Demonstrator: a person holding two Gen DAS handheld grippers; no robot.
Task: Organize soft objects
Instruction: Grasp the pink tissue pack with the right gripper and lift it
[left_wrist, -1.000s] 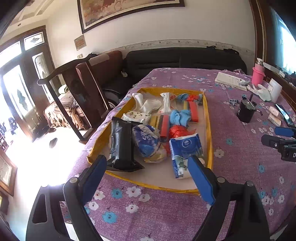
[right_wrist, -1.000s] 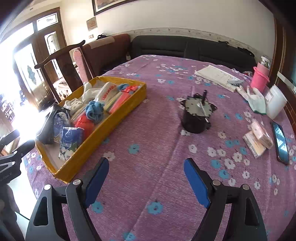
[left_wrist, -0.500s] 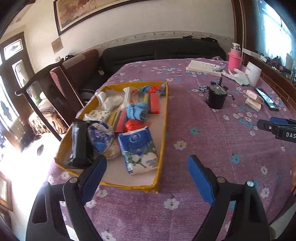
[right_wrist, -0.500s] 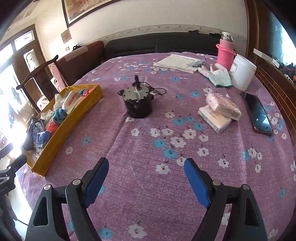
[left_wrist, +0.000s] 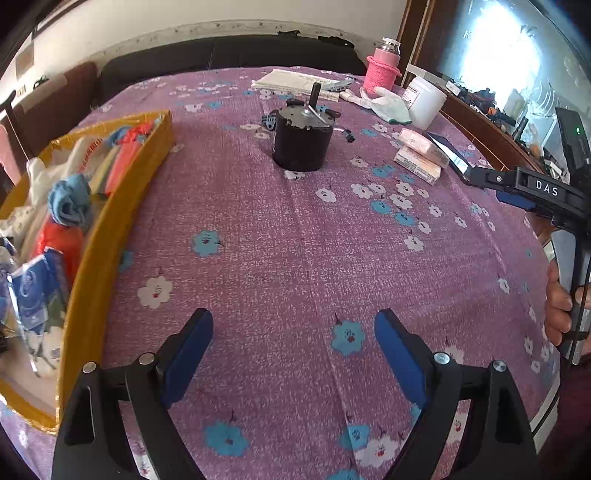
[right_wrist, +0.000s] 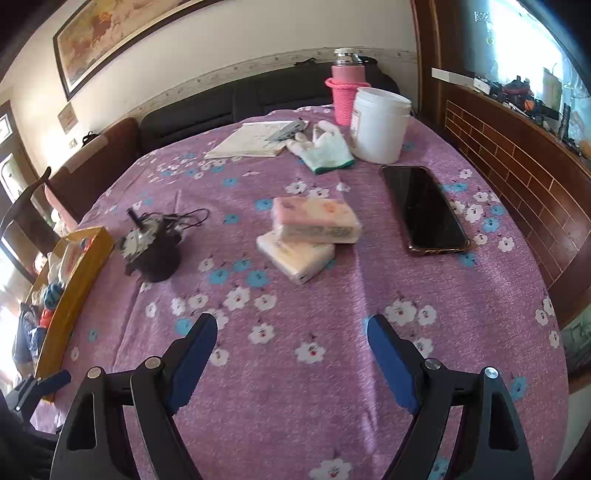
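Two soft tissue packs (right_wrist: 308, 234), one stacked across the other, lie on the purple flowered tablecloth ahead of my right gripper (right_wrist: 291, 341), which is open and empty above the cloth. The packs also show in the left wrist view (left_wrist: 419, 157). A yellow tray (left_wrist: 110, 221) at the left holds several soft things: a blue cloth (left_wrist: 70, 201), a red bag (left_wrist: 59, 240), a tissue pack (left_wrist: 35, 291). My left gripper (left_wrist: 293, 336) is open and empty over the cloth, right of the tray. The tray also shows in the right wrist view (right_wrist: 79, 273).
A black motor (left_wrist: 301, 138) with a wire stands mid-table. A phone (right_wrist: 423, 208), a white tub (right_wrist: 378, 125), a pink bottle (right_wrist: 345, 92), a white glove (right_wrist: 325, 147) and papers (right_wrist: 255, 142) lie at the far right. A wooden chair and black sofa stand behind.
Both grippers have swung to the right. The tray has slid to the left edge of both views; the tissue packs and phone have come into the middle of the right wrist view.
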